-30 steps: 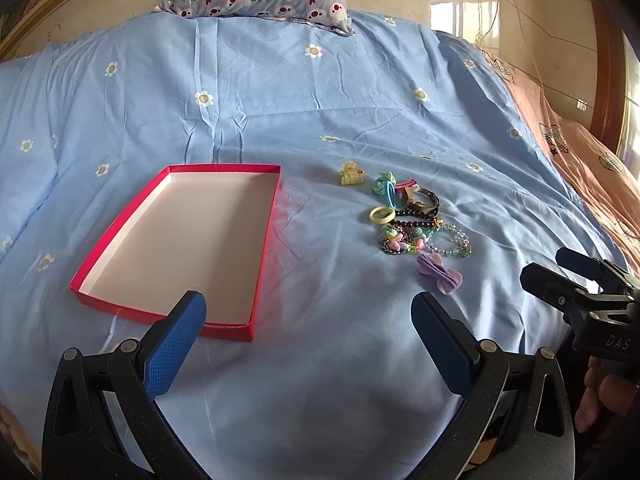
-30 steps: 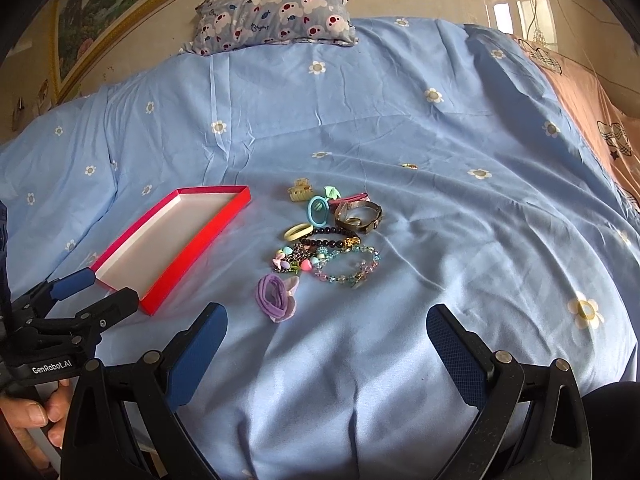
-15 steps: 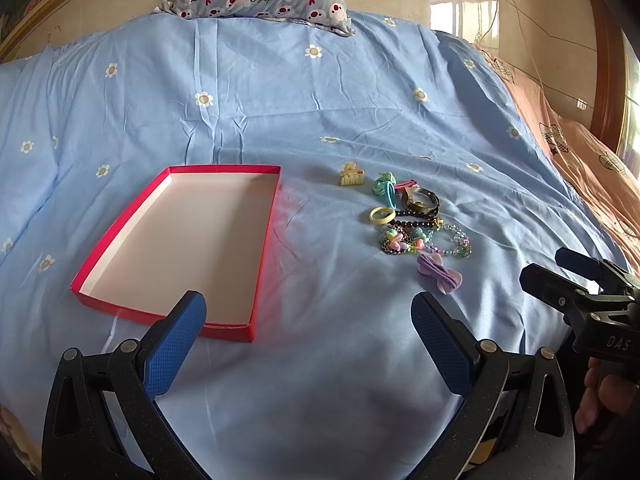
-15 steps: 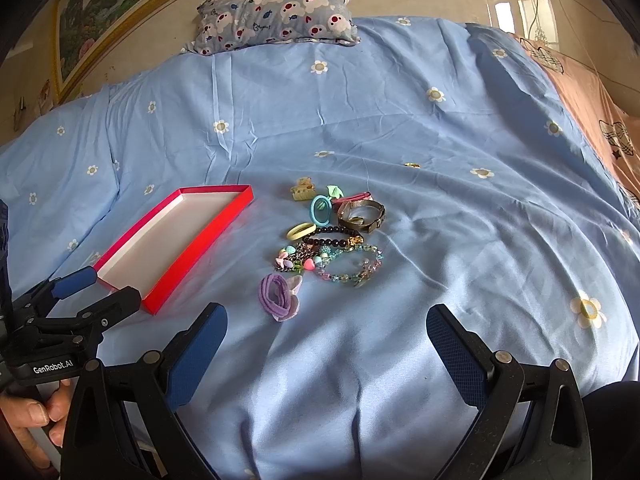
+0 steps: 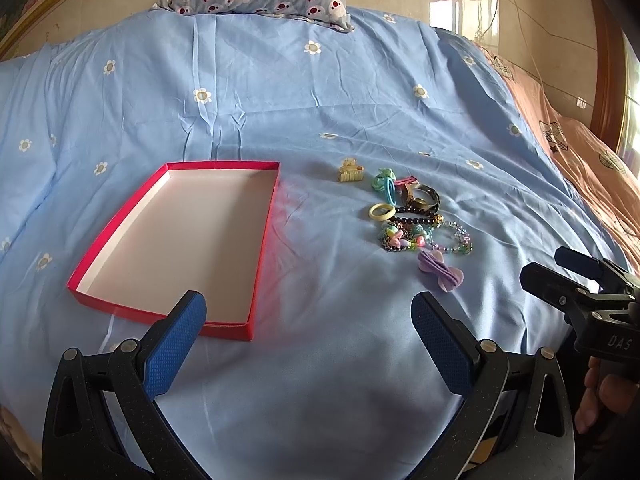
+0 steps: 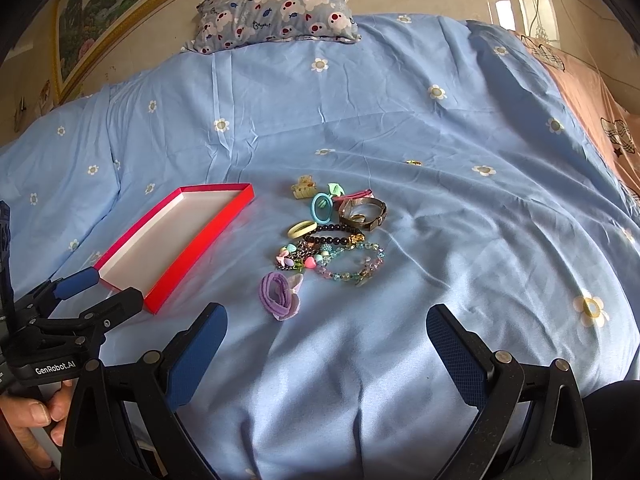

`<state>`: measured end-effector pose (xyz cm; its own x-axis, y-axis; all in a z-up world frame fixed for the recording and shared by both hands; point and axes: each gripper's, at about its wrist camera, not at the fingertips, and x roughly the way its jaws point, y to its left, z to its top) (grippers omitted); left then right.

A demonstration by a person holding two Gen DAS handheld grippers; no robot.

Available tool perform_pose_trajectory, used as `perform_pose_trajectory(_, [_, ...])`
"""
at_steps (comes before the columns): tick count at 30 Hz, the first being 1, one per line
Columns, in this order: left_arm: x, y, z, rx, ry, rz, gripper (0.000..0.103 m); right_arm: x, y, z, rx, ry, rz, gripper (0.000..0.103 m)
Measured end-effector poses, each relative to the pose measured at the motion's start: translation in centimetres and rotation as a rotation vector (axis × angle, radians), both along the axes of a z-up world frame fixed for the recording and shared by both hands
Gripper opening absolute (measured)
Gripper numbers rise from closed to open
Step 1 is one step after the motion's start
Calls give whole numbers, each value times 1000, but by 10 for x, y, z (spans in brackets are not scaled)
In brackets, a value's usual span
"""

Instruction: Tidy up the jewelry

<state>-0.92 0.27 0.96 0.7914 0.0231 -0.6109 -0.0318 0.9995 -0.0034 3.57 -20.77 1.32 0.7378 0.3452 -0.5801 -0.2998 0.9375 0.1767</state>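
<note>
Blue cotton with small white daisies covers the bed (image 5: 320, 112); on it a shallow red box (image 5: 172, 240) with a pale lining is laid to the left, and nothing is seen inside it; a cluster of jewelry (image 6: 332, 236) is spread just to its right, apart from the box. Within the cluster a cream claw clip (image 6: 302, 191) is placed farthest; a teal hair tie (image 6: 321, 208) and a brown strap bracelet (image 6: 366, 214) are set nearer; a yellow ring band (image 6: 303, 229) is laid beside a dark bead bracelet (image 6: 334, 239); a charm chain (image 6: 298, 260) and a pastel crystal bracelet (image 6: 352, 270) are found nearer still; a purple hair bow (image 6: 280, 294) is placed nearest. The left gripper (image 5: 308, 322) is held low over the near edge of the bed, its jaws spread wide with nothing between them; the right gripper (image 6: 326, 334) is likewise held wide open and empty, near the bow but not touching it. A patterned pillow (image 6: 276, 6) is seen at the far end.
</note>
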Motion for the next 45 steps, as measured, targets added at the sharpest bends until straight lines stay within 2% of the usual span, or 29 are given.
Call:
perform_pose_trajectory(13, [9,-1,-7,-13,25,-6,103,5,-2,-4,8,16,5,100])
perform_pose_trajectory(20, [15,2,-11,-60,57,-20,103,8,-5,-5,5,16,3,100])
perform_pose_trajectory(28, [34,-10,-9,-154,99,-125,103,24,-15,-6,27,53,2,82])
perform_pose_trajectory(30, [42,-16,-10,-161,112,-152,96,30,-18,-7,35,64,-2,77])
perform_pose_trajectory(33, [56,-23,-14,-181,141,-193,86,40,-23,-8,53,89,-5,64])
perform_pose_trajectory(34, [59,-25,-15,-191,150,-204,86,44,-26,-8,62,98,-6,60])
perform_pose_trajectory(43, [89,-43,-21,-225,209,-269,84,80,-25,-14,76,160,8,53])
perform_pose_trajectory(45, [95,-44,-24,-230,225,-276,80,88,-22,-18,70,180,13,51])
